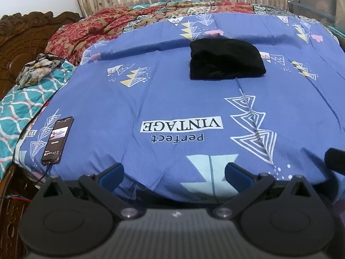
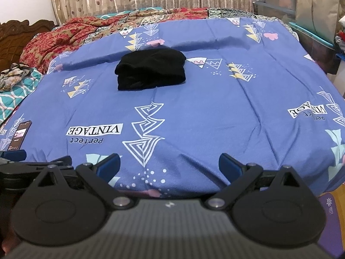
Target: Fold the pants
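The black pants (image 1: 226,59) (image 2: 151,69) lie folded into a compact bundle on the blue sheet (image 1: 172,99) (image 2: 215,108), toward the far side of the bed, well apart from both grippers. The left gripper (image 1: 174,171) sits at the near edge with its fingers spread wide and nothing between them. The right gripper (image 2: 169,165) is likewise spread and empty. A phone (image 1: 57,140) (image 2: 19,135) rests on the sheet's left side, screen lit.
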